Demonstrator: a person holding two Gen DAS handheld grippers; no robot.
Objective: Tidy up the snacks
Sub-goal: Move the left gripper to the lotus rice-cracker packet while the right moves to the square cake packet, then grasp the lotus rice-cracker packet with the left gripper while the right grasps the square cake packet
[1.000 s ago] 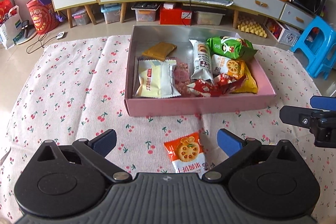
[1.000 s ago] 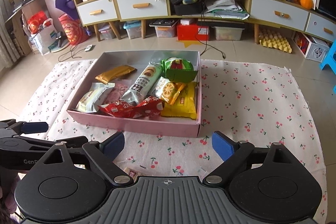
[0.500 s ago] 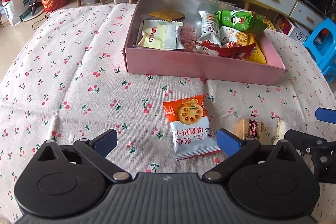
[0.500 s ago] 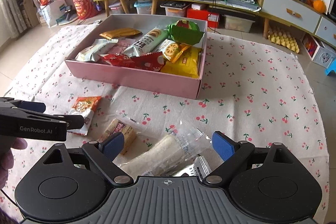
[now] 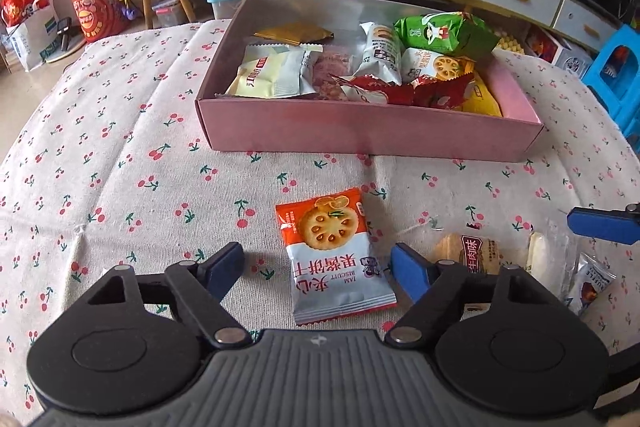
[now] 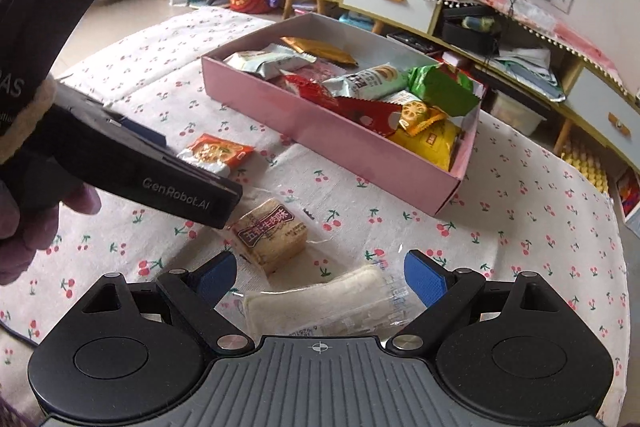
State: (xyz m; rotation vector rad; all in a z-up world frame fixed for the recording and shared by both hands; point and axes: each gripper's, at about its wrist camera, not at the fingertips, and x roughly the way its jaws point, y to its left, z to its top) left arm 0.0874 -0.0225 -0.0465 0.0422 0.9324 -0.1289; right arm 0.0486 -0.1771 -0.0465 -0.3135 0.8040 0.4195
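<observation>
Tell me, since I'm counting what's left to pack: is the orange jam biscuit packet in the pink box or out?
Out. The jam biscuit packet lies flat on the cloth in front of the pink box.

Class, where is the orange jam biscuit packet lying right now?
The jam biscuit packet lies on the cloth before the pink box, between the left gripper fingers.

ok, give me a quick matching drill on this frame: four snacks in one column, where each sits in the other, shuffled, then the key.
Things:
1. jam biscuit packet
2. green snack bag
3. clear-wrapped white roll
4. gold foil packet

Places:
A. far left corner of the pink box
B. on the cherry tablecloth, between the left gripper fingers, not pinched
C. far right part of the pink box
D. on the tablecloth, between the open right gripper fingers

Pairs: 1-B, 2-C, 3-D, 4-A
</observation>
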